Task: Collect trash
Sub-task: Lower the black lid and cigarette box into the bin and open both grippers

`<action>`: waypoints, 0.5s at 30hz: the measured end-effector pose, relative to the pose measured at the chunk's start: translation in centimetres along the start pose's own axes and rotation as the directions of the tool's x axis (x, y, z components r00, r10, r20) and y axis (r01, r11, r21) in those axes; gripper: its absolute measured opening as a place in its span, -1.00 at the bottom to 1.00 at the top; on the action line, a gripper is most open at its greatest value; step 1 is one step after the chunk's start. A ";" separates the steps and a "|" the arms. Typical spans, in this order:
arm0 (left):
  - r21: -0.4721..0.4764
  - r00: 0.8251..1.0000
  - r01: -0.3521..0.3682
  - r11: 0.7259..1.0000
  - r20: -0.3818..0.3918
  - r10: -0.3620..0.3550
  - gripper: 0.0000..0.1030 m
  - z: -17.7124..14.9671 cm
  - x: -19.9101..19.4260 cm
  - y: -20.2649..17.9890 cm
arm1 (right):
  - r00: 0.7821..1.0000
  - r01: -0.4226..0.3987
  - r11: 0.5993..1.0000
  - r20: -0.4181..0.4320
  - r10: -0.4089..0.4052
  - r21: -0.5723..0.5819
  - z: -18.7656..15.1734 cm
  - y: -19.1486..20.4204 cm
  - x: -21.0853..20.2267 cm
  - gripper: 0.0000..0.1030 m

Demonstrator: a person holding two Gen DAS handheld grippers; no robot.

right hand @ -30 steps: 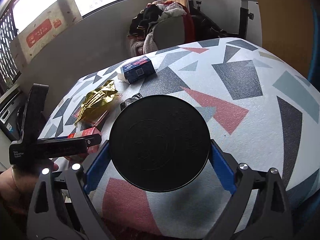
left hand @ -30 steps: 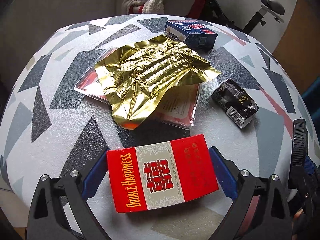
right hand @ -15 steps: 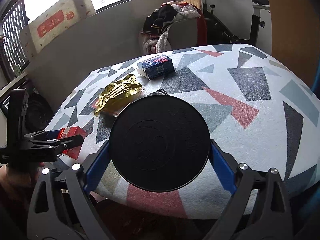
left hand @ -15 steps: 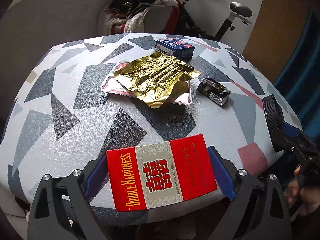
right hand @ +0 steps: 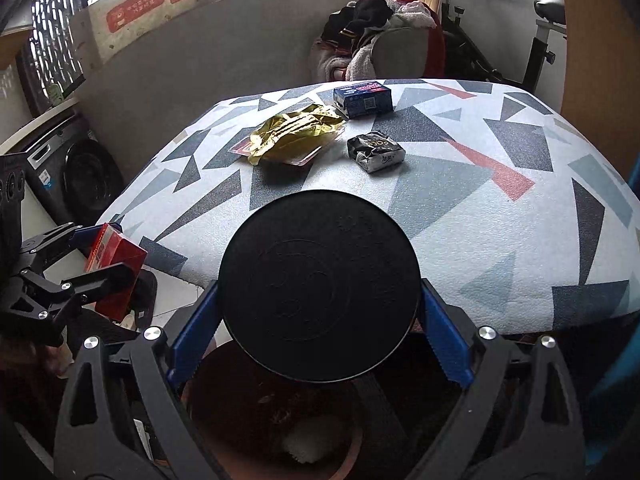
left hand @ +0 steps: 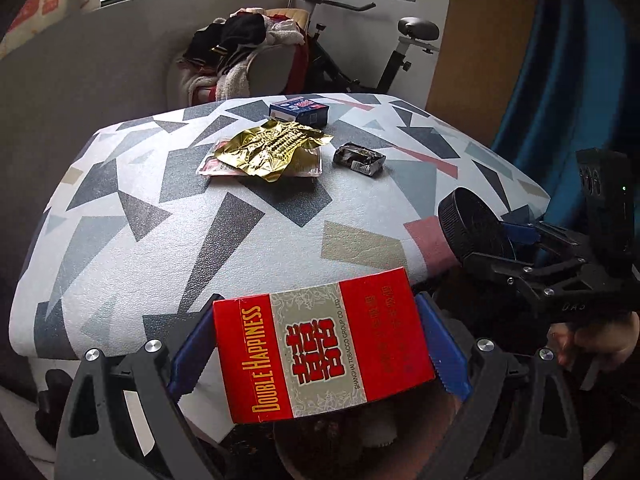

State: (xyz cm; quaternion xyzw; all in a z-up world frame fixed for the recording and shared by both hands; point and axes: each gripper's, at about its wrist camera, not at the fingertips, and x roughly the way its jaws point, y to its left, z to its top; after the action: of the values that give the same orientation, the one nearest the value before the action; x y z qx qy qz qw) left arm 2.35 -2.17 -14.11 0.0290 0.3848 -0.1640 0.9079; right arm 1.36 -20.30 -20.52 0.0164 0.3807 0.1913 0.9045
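My left gripper (left hand: pixel 320 350) is shut on a red Double Happiness cigarette box (left hand: pixel 322 344), held off the table's near edge above a brown round bin (left hand: pixel 360 440). The same box (right hand: pixel 114 268) shows at the left of the right wrist view. My right gripper (right hand: pixel 318 304) is shut on a black round lid (right hand: pixel 320 284), held over the open brown bin (right hand: pixel 276 412), which has white trash inside. That lid (left hand: pixel 472 230) also appears at the right of the left wrist view. On the table lie a gold foil wrapper (left hand: pixel 272 148) on a red tray, a black crumpled packet (left hand: pixel 360 159) and a blue box (left hand: pixel 299 111).
The patterned table (right hand: pixel 460 208) fills the middle of both views. A dark appliance (right hand: pixel 76 168) stands to the left, and a chair piled with clothes (left hand: pixel 244 60) and an exercise bike (left hand: pixel 380 52) stand behind the table. A hand (left hand: pixel 592 340) holds the right gripper's handle.
Both grippers have pulled back from the table and lowered past its near edge, each keeping its hold. The brown bin now shows under them.
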 end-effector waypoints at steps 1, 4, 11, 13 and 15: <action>-0.006 1.000 0.001 1.000 0.009 -0.001 0.76 -0.1 -0.3 0.0 | 1.000 -0.004 1.000 -0.012 0.004 -0.013 -0.5 0.4 0.0 0.78; -0.020 0.999 0.004 1.000 0.035 -0.003 0.76 -0.3 -1.2 0.1 | 0.998 -0.021 0.999 -0.054 0.019 -0.045 -1.7 1.4 0.2 0.78; -0.040 0.998 -0.004 0.999 0.062 0.006 0.76 -0.4 -2.5 0.5 | 0.986 -0.095 0.983 -0.152 0.071 -0.155 -3.5 4.6 1.1 0.78; -0.047 0.998 -0.006 0.999 0.067 0.009 0.76 -0.5 -2.7 0.6 | 0.979 -0.126 0.977 -0.183 0.094 -0.174 -4.0 5.2 1.5 0.78; -0.052 0.998 -0.007 0.999 0.068 0.011 0.76 -0.5 -2.8 0.7 | 0.973 -0.141 0.969 -0.208 0.098 -0.203 -4.3 5.9 1.8 0.78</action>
State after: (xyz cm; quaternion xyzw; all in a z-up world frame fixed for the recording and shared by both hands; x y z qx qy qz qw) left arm 0.40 -0.59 -12.55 0.0015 0.3575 -0.1508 0.9217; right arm -2.43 -14.65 -23.76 -0.0782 0.4431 0.2869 0.8457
